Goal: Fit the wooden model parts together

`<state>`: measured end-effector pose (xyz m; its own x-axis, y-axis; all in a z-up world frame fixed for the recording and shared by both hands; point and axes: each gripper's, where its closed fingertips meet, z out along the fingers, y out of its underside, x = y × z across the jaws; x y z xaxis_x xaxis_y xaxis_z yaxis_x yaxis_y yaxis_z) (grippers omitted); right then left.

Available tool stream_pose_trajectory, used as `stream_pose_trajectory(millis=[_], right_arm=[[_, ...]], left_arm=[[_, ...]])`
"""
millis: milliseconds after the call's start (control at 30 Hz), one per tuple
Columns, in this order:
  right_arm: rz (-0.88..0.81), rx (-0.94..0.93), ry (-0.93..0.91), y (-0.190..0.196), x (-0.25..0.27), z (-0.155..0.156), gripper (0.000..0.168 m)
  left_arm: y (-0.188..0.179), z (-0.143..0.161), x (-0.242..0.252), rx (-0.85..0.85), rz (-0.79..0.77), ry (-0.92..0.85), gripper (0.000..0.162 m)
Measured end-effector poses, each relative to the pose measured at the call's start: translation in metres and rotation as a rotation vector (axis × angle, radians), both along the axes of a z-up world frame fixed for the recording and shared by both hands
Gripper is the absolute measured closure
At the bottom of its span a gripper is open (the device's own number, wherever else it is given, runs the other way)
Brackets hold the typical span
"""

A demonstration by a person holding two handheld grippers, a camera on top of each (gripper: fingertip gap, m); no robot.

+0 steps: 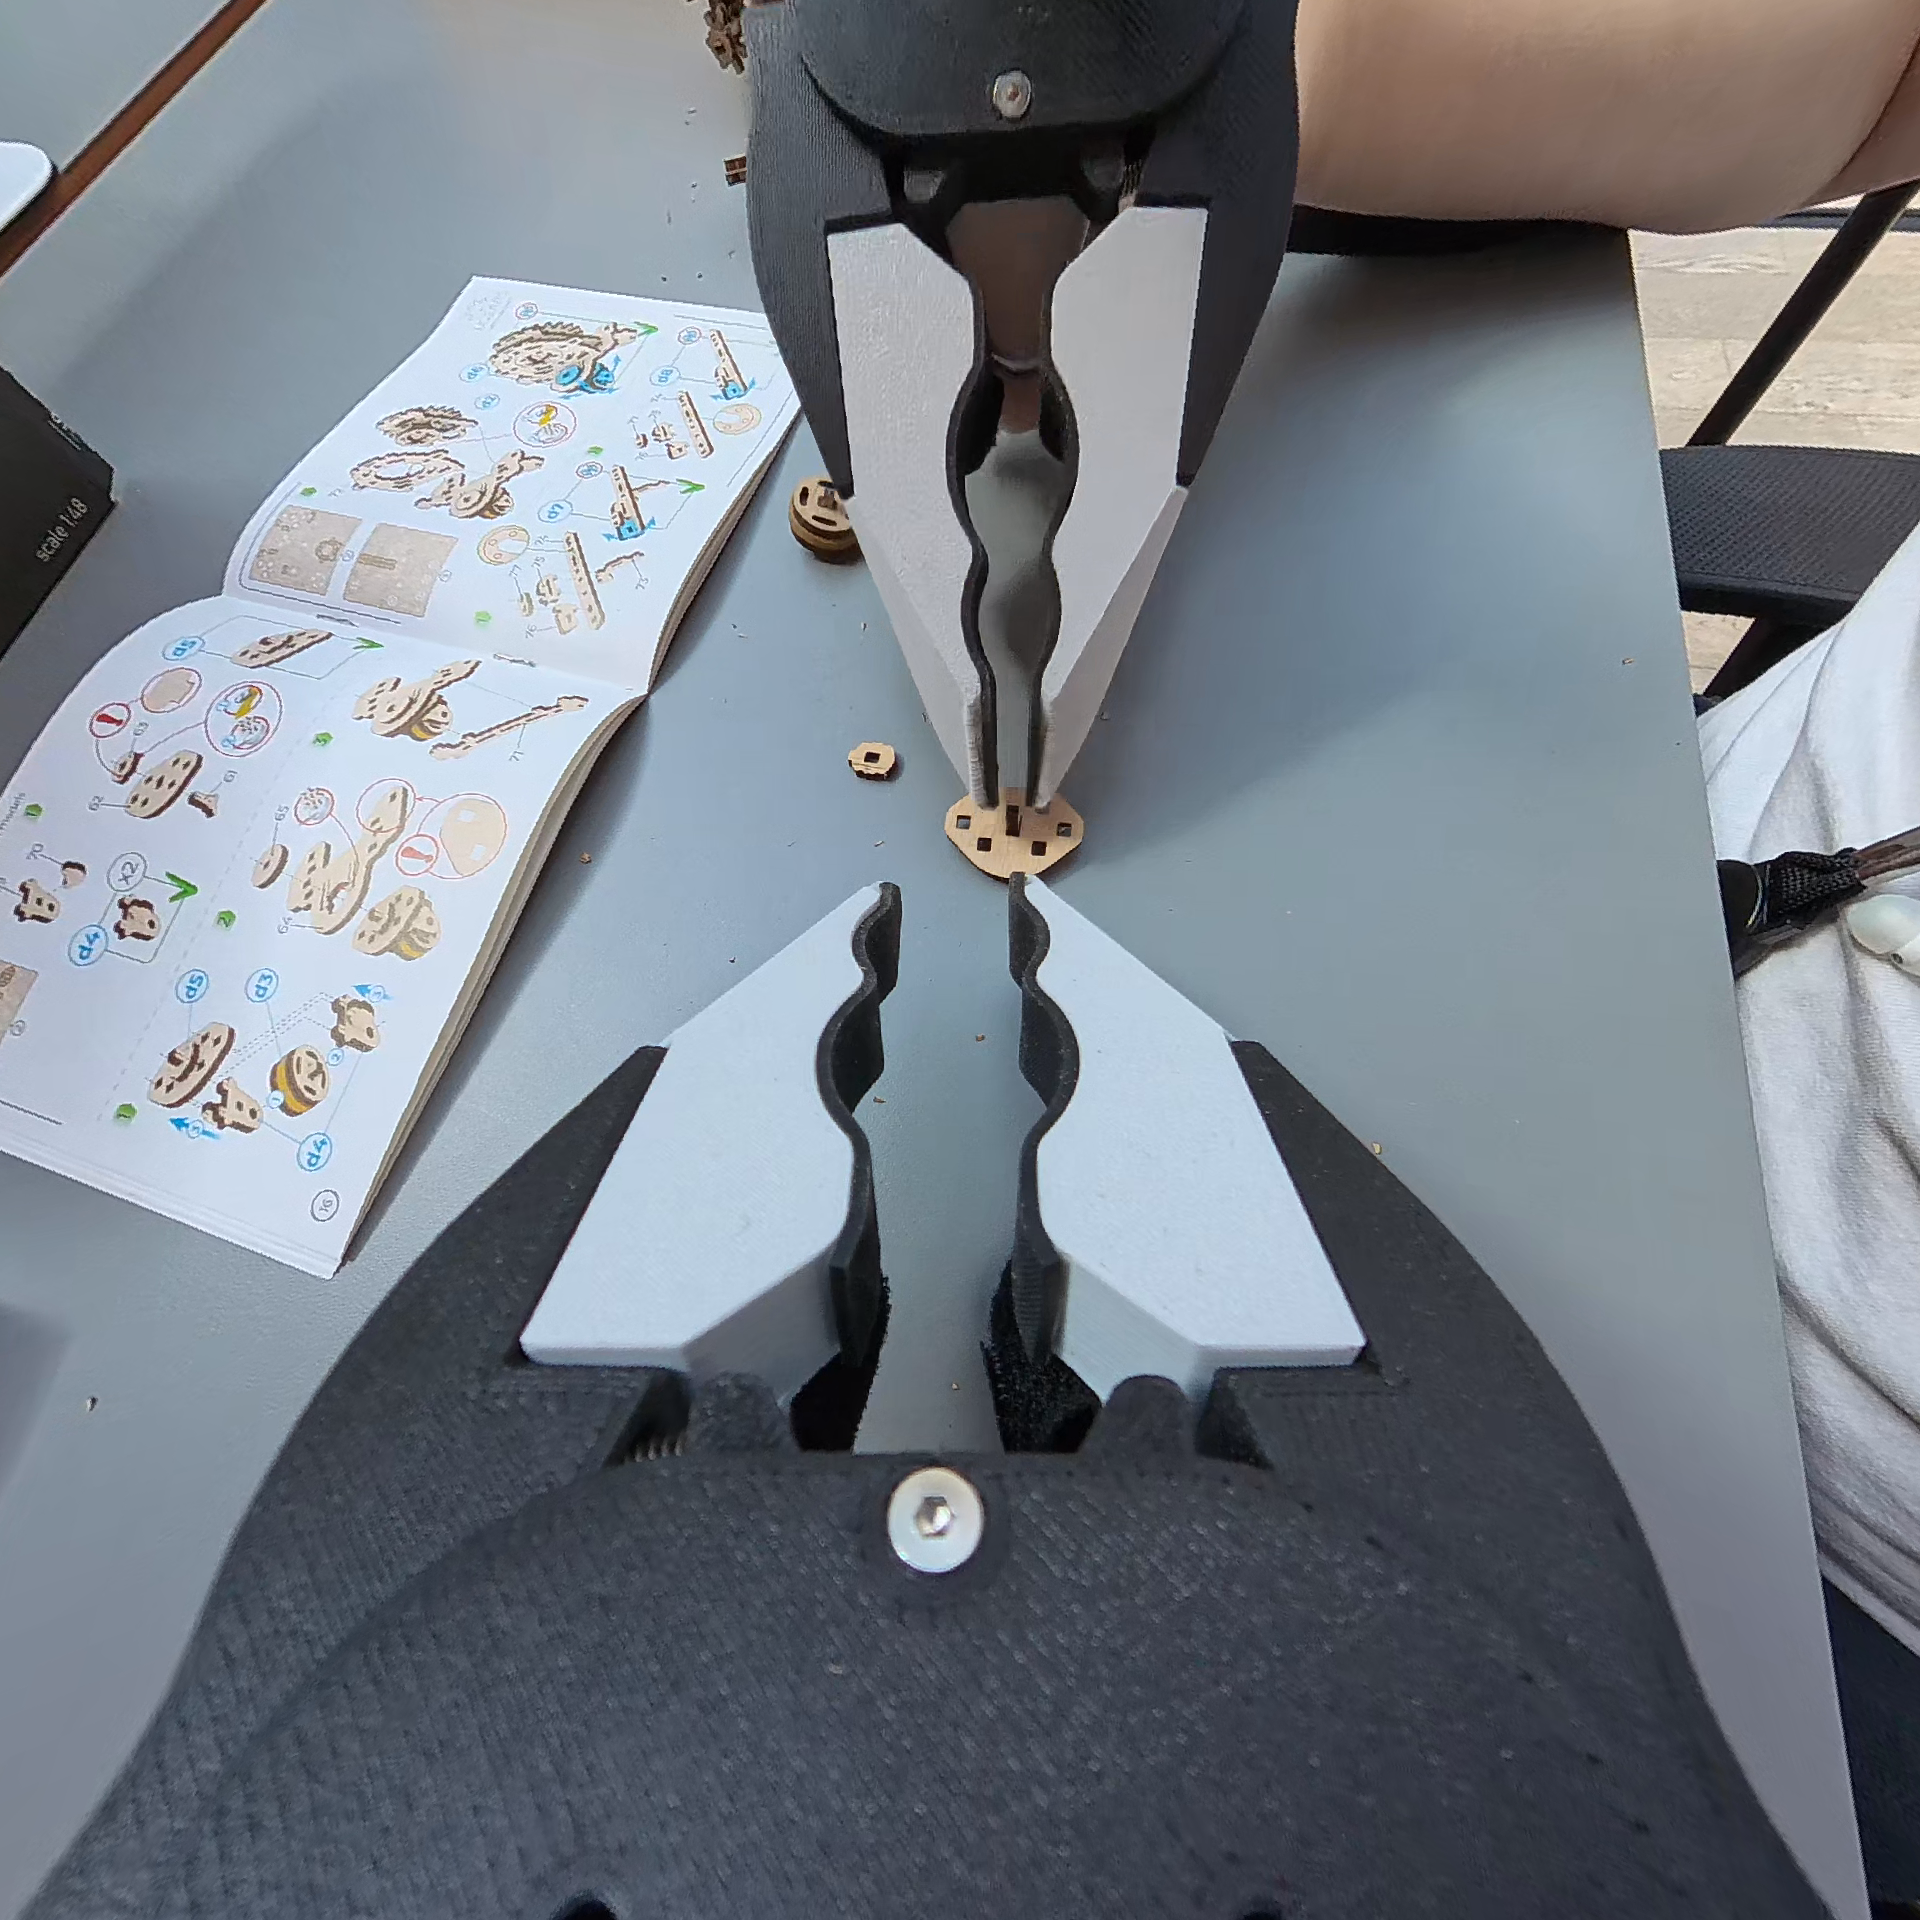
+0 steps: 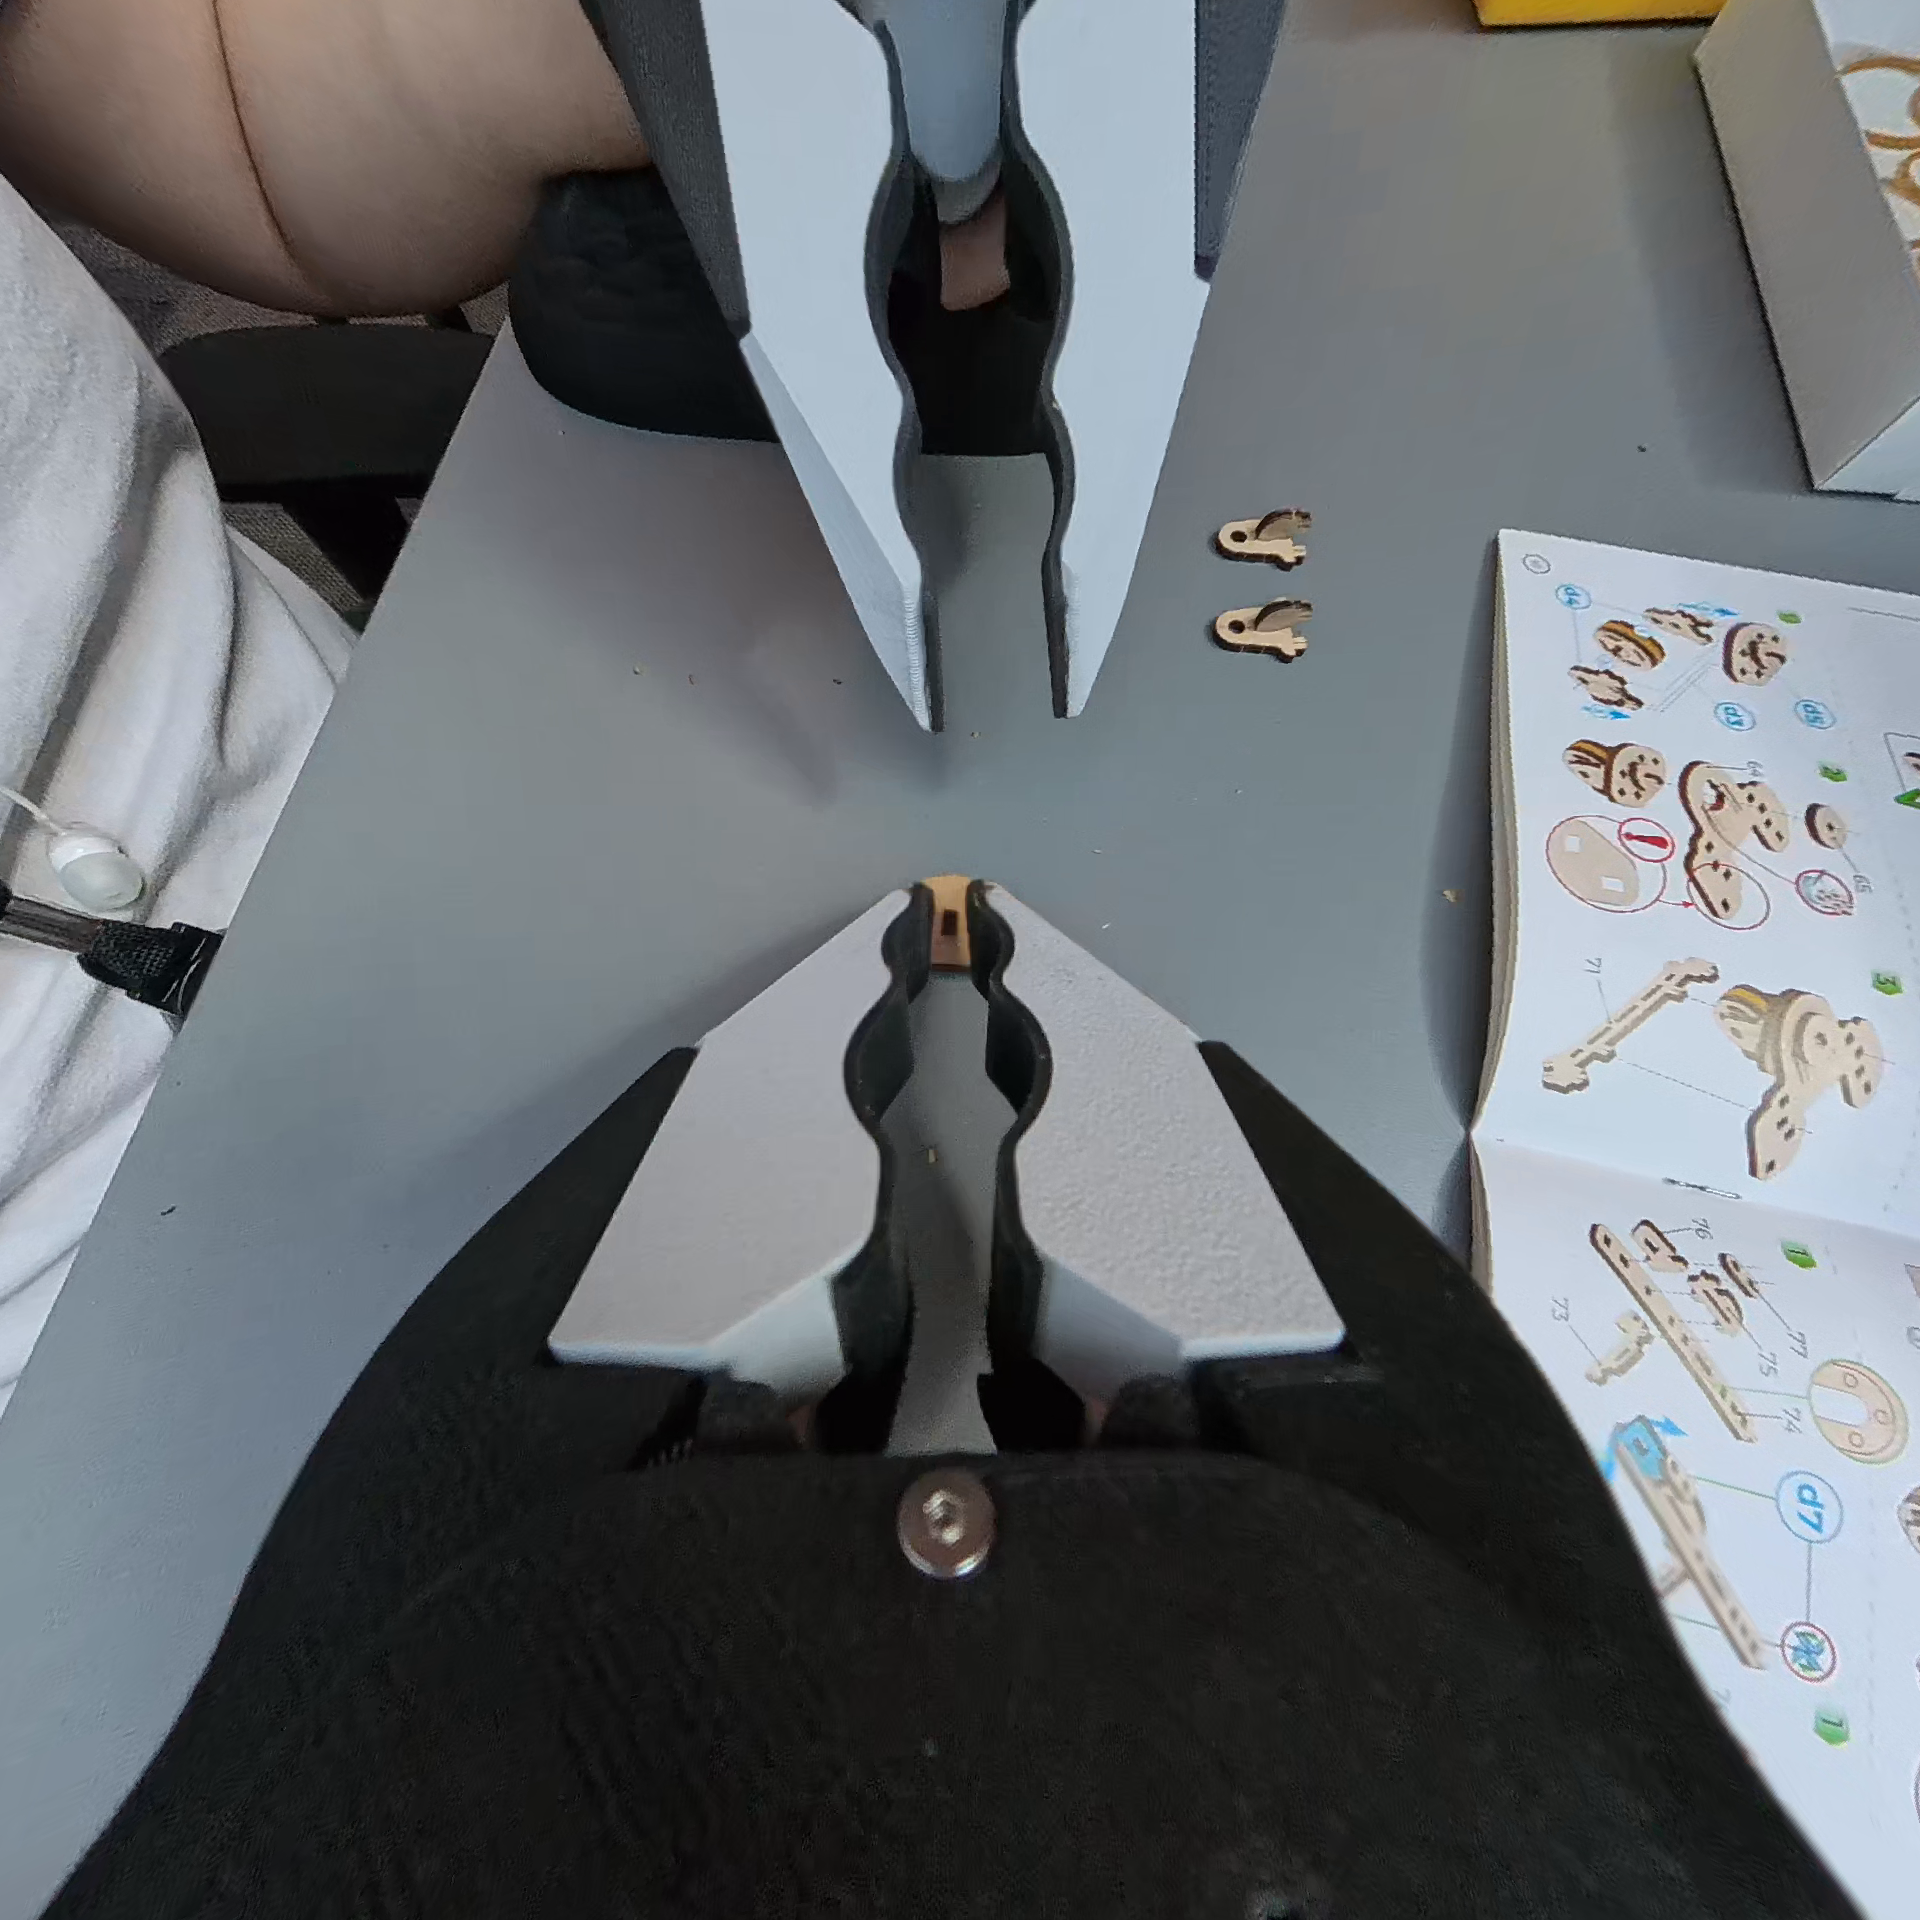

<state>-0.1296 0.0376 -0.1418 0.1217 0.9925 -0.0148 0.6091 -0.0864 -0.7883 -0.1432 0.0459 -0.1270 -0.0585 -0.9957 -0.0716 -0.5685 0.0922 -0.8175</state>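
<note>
A flat wooden disc [image 1: 1049, 844] with square holes lies on the grey table [image 1: 1351, 727]. My right gripper [image 1: 1006, 784] comes down from the far side, shut on a small wooden peg [image 1: 1010, 821] that stands at the disc's centre slot. The right wrist view shows the same gripper [image 2: 948, 896] pinching the tan peg [image 2: 948, 925] at its tips. My left gripper [image 1: 954, 891] is open and empty, its tips just short of the disc's near edge. It also shows in the right wrist view [image 2: 995, 719], open, opposite the right gripper.
An open instruction booklet [image 1: 364, 727] lies left of the work spot and also shows in the right wrist view [image 2: 1714, 1039]. Loose parts: a small piece [image 1: 873, 761], a stacked round part [image 1: 824, 520], two hook-shaped pieces [image 2: 1262, 540]. A white box [image 2: 1818, 260] stands far right. The table edge [image 1: 1704, 831] and a person's torso are close. My left and right fingertips are right by each other. About 4 cm separates my right fingertips from the small piece [image 1: 873, 761].
</note>
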Motion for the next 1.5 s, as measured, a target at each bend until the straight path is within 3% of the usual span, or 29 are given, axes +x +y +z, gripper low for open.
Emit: stream_pose_trajectory(millis=[100,233,400,700,967,1067,1267,1500], right_arm=[[-0.015,0.009,-0.001,0.005,0.003,0.009,0.166],[-0.013,-0.024,-0.147,0.004,0.011,-0.016,0.168],[-0.001,-0.011,-0.125,0.002,0.007,-0.011,0.168],[0.013,0.04,-0.05,0.011,-0.005,0.005,0.15],[0.047,0.122,-0.157,0.015,-0.01,-0.014,0.153],[0.017,0.044,-0.082,0.014,-0.01,-0.002,0.165],[-0.061,-0.217,0.102,0.017,-0.003,0.021,0.166],[-0.027,-0.18,0.145,0.01,-0.003,0.034,0.165]], left_arm=[[-0.001,-0.002,0.0,0.001,-0.004,0.011,0.143],[-0.001,-0.005,0.0,0.004,-0.008,0.03,0.143],[-0.002,-0.017,0.002,0.046,-0.012,0.099,0.144],[0.003,-0.01,0.001,0.01,0.019,0.06,0.145],[0.004,-0.005,0.001,-0.019,0.027,0.029,0.145],[0.006,-0.003,0.001,-0.015,0.035,0.018,0.145],[0.008,0.016,0.004,0.047,0.045,-0.095,0.142],[0.003,0.017,0.011,0.05,0.038,-0.095,0.144]])
